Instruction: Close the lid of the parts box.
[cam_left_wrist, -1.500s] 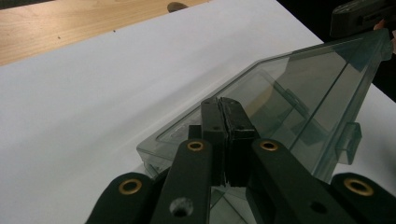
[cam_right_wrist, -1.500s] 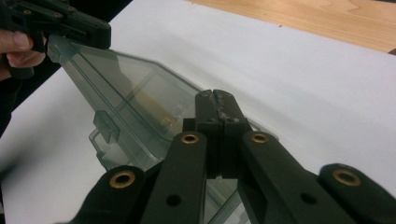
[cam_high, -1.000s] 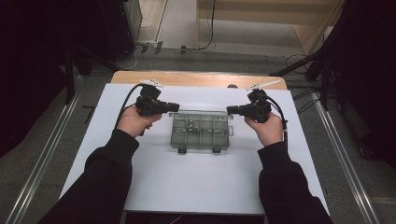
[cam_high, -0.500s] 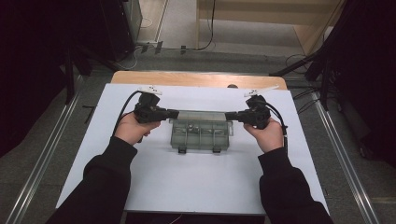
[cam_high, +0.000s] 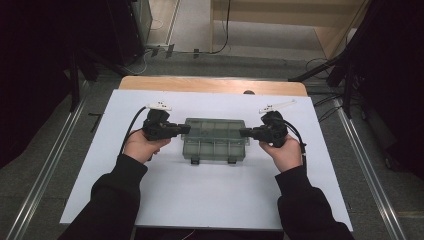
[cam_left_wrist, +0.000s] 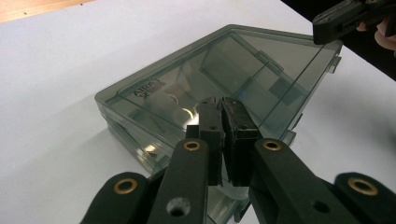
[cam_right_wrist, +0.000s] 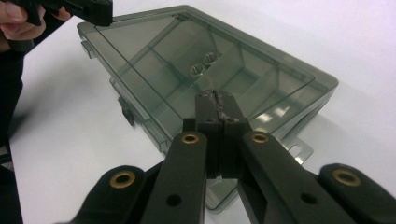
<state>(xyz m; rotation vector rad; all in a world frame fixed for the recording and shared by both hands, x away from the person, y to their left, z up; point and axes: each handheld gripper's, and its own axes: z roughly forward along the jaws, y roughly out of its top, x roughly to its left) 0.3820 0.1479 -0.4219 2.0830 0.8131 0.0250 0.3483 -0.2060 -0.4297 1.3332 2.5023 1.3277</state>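
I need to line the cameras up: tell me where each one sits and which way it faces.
High view: above the person's side, facing forward and down on the white table; forearms, hands, both claws show.
Left gripper view: on the left claw, facing the smoky clear plastic compartment box.
Right gripper view: on the right claw, facing that box from its other end.
All share the box.

Both hands come in toward the box (cam_high: 215, 139) now: left gripper (cam_high: 186, 129) tips sit right at its left end, right gripper (cam_high: 243, 132) tips at its right end, vs well off before.
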